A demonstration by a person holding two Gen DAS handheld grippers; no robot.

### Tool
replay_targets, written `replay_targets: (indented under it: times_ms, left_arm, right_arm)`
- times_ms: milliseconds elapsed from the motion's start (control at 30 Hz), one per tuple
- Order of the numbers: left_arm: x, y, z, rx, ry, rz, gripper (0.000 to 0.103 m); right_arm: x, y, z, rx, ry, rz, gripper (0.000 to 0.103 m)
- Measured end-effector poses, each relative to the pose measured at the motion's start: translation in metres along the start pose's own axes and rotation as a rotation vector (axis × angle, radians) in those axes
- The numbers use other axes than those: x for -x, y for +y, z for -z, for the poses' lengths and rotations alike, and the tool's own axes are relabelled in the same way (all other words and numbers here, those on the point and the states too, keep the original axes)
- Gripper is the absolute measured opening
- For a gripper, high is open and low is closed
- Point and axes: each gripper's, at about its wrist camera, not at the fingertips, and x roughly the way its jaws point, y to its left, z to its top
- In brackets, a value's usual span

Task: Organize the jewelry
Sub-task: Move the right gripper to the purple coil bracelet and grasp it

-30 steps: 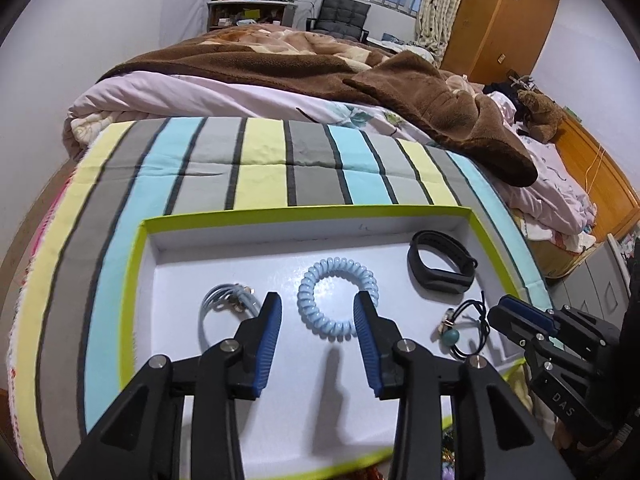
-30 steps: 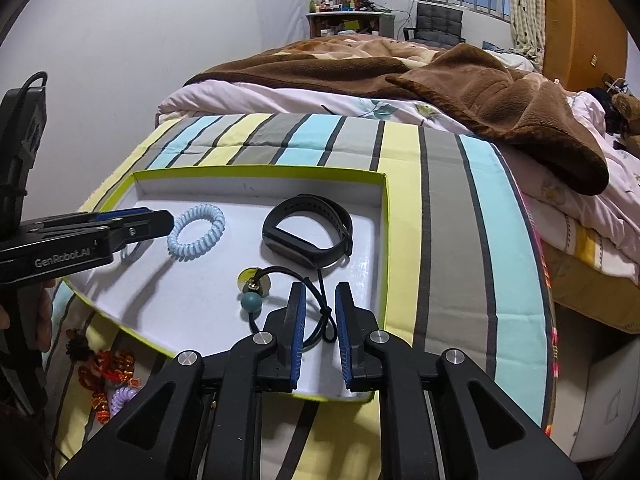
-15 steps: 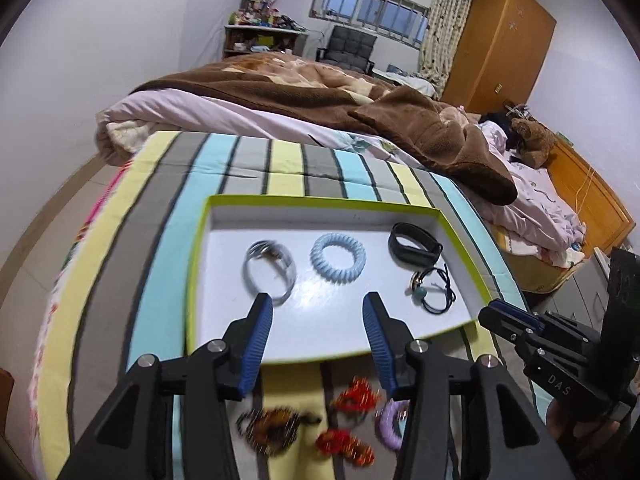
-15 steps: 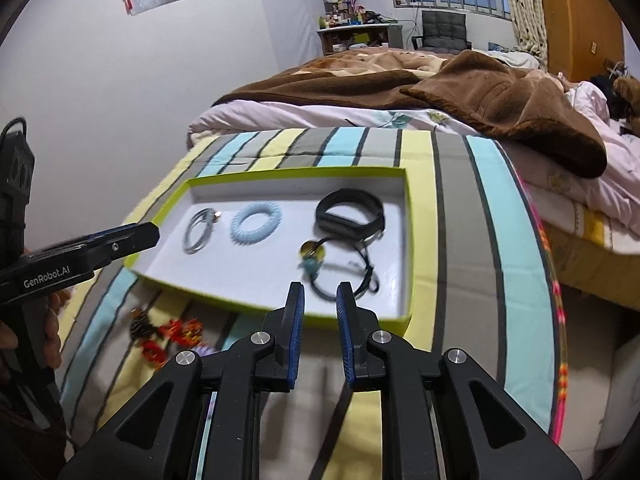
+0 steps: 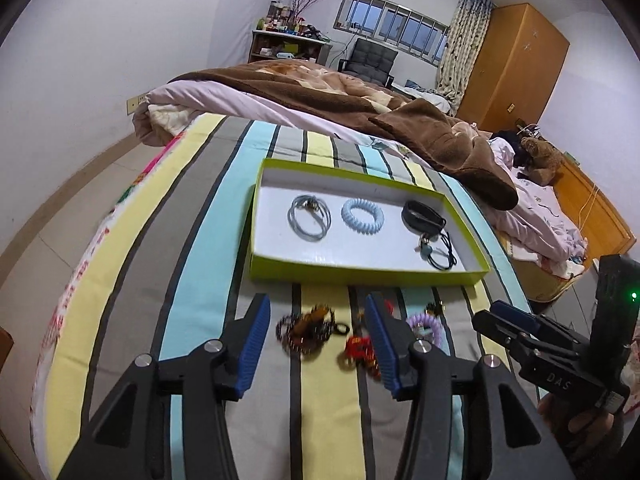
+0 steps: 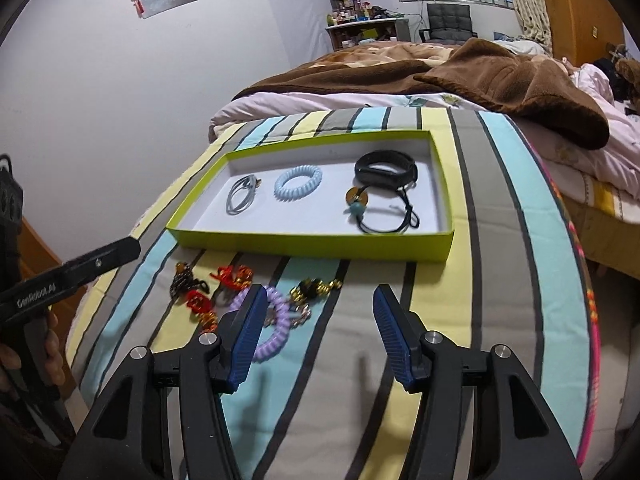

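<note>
A green-rimmed white tray (image 5: 364, 271) (image 6: 312, 242) lies on the striped bedspread. In it are a silver bangle (image 5: 309, 213) (image 6: 241, 193), a light blue coil band (image 5: 362, 211) (image 6: 298, 182), a black wristband (image 5: 423, 214) (image 6: 386, 169) and a black cord bracelet with a teal bead (image 5: 438, 253) (image 6: 380, 212). Loose pieces lie in front of the tray: a brown bead bracelet (image 5: 308, 329) (image 6: 182, 279), red pieces (image 5: 358, 350) (image 6: 200, 304), a purple coil band (image 5: 426, 326) (image 6: 276, 330) and a black-gold piece (image 6: 314, 289). My left gripper (image 5: 316, 344) is open above the brown bracelet. My right gripper (image 6: 320, 332) is open beside the purple band.
A brown blanket (image 5: 360, 108) (image 6: 480, 76) and pink bedding lie behind the tray. The bed edge drops off on the left (image 5: 80, 240) and on the right (image 6: 580, 280). A wooden wardrobe (image 5: 516, 64) and a desk (image 5: 288, 46) stand at the far wall.
Both grippers have pulled back from over the tray to the loose pieces in front of it. The right gripper has opened from nearly shut. The cord bracelet now lies in the tray.
</note>
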Motion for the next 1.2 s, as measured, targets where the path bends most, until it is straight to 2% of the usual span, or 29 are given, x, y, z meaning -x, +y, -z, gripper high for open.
replay_targets:
  times_ms: [467,633,733,800,867,900,933,1000,1100,1200]
  left_arm:
    - [0.013,0.020,0.043,0.020,0.026,-0.023,0.052]
    - [0.016,0.022,0.051,-0.018,0.003,-0.071,0.056]
    - [0.019,0.024,0.054,-0.030,-0.004,-0.073,0.056]
    - [0.018,0.026,0.056,-0.025,0.012,-0.058,0.056]
    - [0.017,0.024,0.059,-0.037,0.028,-0.049,0.056]
    - [0.017,0.024,0.061,-0.044,0.036,-0.049,0.056]
    - [0.016,0.023,0.062,-0.049,0.044,-0.046,0.056]
    - [0.016,0.023,0.065,-0.044,0.055,-0.033,0.056]
    - [0.015,0.025,0.067,-0.022,0.077,0.016,0.056]
    - [0.015,0.024,0.069,-0.021,0.078,0.022,0.056]
  right_arm:
    - [-0.017,0.029,0.025,0.022,0.060,0.038,0.056]
    - [-0.025,0.037,0.028,0.039,0.069,0.063,0.054]
    - [-0.027,0.037,0.027,0.034,0.065,0.084,0.043]
    - [-0.030,0.038,0.027,0.033,0.069,0.089,0.042]
    - [-0.032,0.040,0.028,0.038,0.075,0.092,0.033]
    - [-0.033,0.041,0.028,0.040,0.074,0.094,0.024]
    - [-0.033,0.042,0.028,0.043,0.074,0.097,0.020]
    - [-0.033,0.043,0.027,0.047,0.073,0.101,0.020]
    - [-0.031,0.042,0.028,0.041,0.064,0.098,0.011]
    - [-0.024,0.037,0.028,0.025,0.043,0.091,0.009]
